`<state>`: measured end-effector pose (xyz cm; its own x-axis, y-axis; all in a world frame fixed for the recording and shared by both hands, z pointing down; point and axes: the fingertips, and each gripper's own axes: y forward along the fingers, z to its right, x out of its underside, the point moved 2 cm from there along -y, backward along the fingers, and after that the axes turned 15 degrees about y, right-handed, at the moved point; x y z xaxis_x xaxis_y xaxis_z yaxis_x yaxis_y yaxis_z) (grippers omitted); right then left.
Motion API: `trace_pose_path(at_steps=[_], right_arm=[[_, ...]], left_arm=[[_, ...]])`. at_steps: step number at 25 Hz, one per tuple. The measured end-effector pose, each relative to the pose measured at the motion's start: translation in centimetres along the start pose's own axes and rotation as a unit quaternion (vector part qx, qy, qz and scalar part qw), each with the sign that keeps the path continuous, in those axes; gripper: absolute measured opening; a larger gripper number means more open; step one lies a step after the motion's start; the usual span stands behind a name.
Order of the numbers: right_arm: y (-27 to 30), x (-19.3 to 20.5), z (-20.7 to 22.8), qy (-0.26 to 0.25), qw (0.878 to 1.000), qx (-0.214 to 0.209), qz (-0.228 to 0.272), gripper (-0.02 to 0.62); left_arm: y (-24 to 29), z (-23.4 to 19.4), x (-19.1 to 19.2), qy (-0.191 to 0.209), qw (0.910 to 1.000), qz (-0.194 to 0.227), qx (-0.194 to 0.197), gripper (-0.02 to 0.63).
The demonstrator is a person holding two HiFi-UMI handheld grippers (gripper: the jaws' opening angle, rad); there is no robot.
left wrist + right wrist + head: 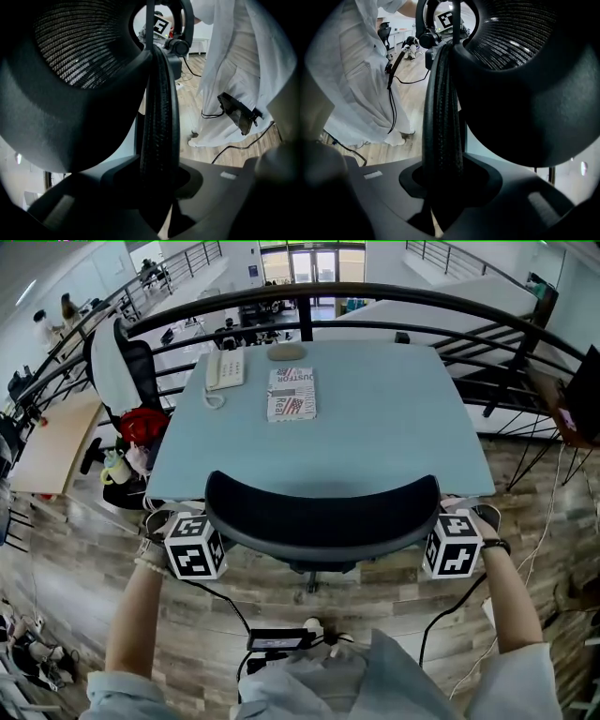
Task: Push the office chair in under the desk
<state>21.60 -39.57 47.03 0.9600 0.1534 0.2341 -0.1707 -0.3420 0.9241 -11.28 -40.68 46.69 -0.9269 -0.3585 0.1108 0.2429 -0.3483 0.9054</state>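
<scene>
The office chair's black backrest (323, 512) curves across the middle of the head view, its top edge just in front of the pale blue desk (403, 427). My left gripper (210, 532) clamps the backrest's left end and my right gripper (439, 536) clamps its right end. In the left gripper view the backrest's ribbed black rim (159, 112) runs upright between the jaws of the left gripper (159, 190), and the mesh (75, 51) fills the upper left. The right gripper view shows the same rim (443, 108) pinched in the right gripper (443, 190). The chair's seat and base are hidden.
A white desk phone (225, 368), a printed book (292, 394) and a tan object (286, 352) lie on the desk. A black railing (375, 294) curves behind it. To the left stand another chair under a white cloth (114, 367) and a red bag (142, 425). Cables (281, 638) cross the wooden floor.
</scene>
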Motion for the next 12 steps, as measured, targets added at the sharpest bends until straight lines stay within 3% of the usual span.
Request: trace_pose_path(at_steps=[12], right_arm=[[0.7,-0.5,2.3,0.019,1.000,0.011,-0.006,0.132]], left_arm=[[1.4,-3.1,1.4,0.016,0.9998,0.012,0.004,0.127]])
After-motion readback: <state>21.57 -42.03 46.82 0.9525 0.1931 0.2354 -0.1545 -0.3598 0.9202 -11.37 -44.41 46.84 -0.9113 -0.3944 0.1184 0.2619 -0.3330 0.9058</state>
